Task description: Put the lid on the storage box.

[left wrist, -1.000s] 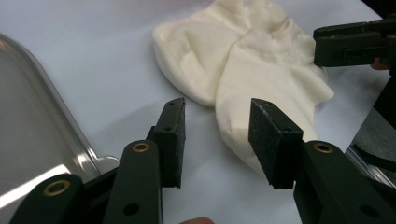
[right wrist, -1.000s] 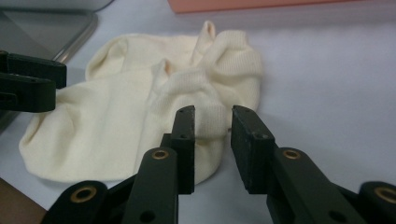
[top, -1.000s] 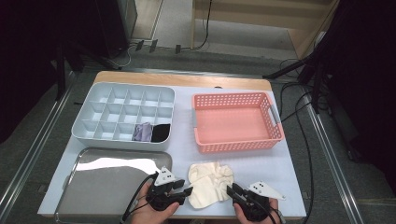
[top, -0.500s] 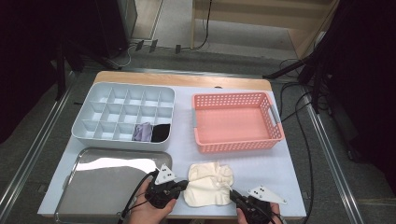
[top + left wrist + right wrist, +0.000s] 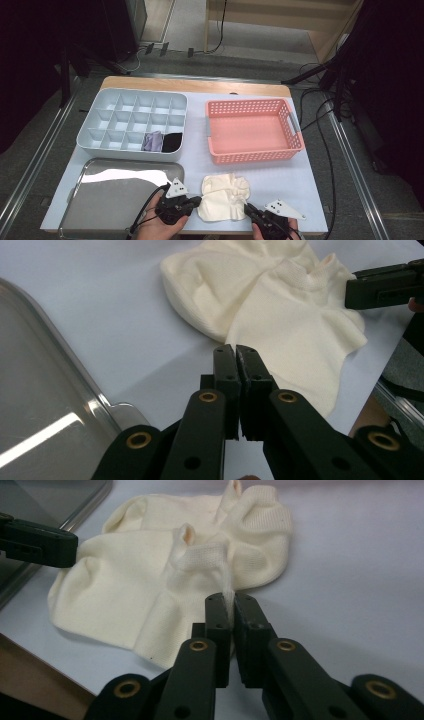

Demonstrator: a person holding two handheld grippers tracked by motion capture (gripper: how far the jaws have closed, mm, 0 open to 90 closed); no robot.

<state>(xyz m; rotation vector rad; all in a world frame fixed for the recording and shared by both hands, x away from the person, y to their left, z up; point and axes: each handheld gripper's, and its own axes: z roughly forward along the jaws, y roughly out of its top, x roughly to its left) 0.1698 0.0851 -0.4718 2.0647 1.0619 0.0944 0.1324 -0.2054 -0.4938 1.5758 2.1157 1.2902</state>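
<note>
Watching socks: I am seeing the cream socks (image 5: 223, 197) lying on the bench (image 5: 295, 190) between both tools, beside the steel tray (image 5: 100, 200).
Left hand-held gripper (image 5: 235, 351): jaws pressing together at the sock's edge; grip unclear.
Right hand-held gripper (image 5: 228, 599): pinching a cuff fold.
Hands: both staying low at the near edge.

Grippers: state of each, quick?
Left gripper: shut on the near edge of the cream socks.
Right gripper: shut on a fold of the socks, pulled up between its jaws.
</note>
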